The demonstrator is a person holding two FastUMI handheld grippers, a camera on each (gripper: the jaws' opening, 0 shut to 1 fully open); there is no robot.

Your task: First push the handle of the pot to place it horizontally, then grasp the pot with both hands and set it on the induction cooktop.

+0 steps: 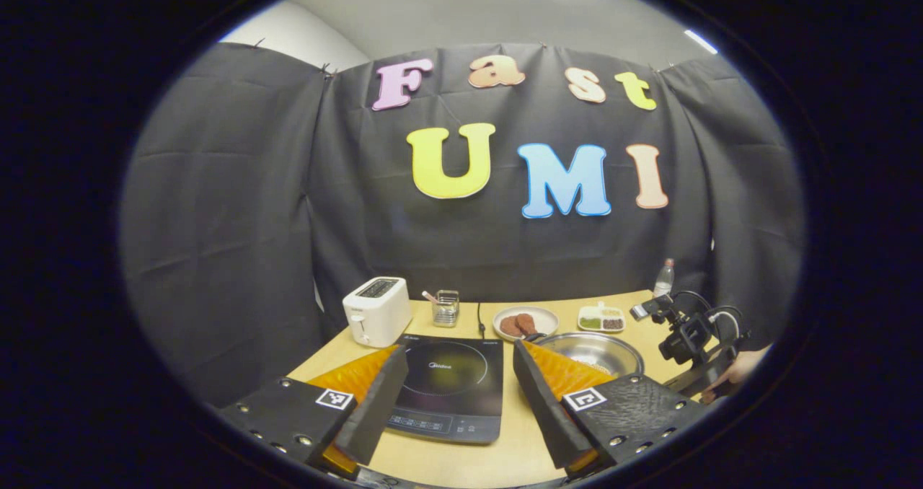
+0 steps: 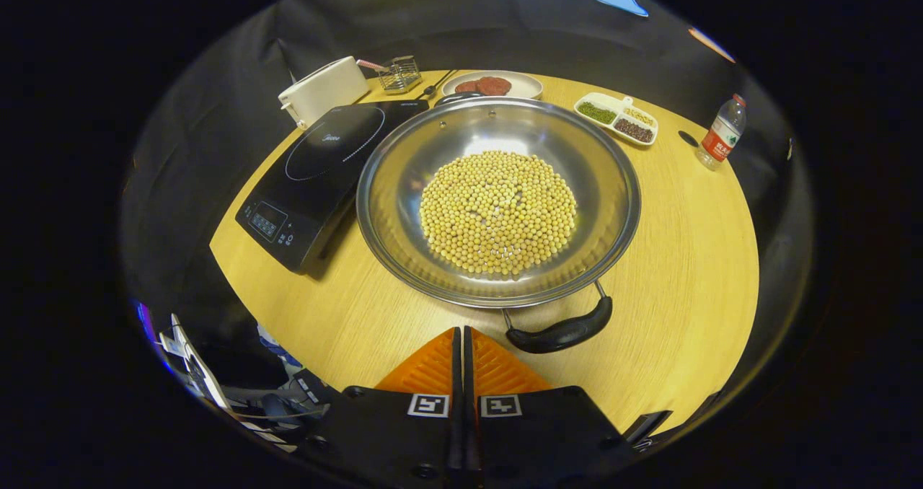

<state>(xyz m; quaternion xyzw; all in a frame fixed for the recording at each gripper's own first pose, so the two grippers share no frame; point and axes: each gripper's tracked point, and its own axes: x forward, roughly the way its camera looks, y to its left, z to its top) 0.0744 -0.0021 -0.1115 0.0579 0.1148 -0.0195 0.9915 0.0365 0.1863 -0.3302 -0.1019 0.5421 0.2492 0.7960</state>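
A wide steel pot (image 2: pixel 497 200) full of yellow soybeans (image 2: pixel 497 211) sits mid-table, its near black handle (image 2: pixel 561 332) pointing toward me and its far handle (image 2: pixel 461 97) at the back. My right gripper (image 2: pixel 461 337) is shut with nothing in it, just left of the near handle and a little short of it. The black induction cooktop (image 2: pixel 324 168) lies left of the pot. In the left gripper view my left gripper (image 1: pixel 458 366) hangs open above the cooktop (image 1: pixel 447 384), with the pot (image 1: pixel 591 352) to its right and the right gripper (image 1: pixel 685 337) beyond it, a hand (image 1: pixel 743 370) holding it.
A white toaster (image 2: pixel 324 89), a small wire basket (image 2: pixel 400 74), a plate of reddish patties (image 2: pixel 490 85) and a divided dish of beans (image 2: pixel 619 117) line the table's far side. A water bottle (image 2: pixel 721 139) stands far right. The table edge (image 2: pixel 288 330) runs near me at left.
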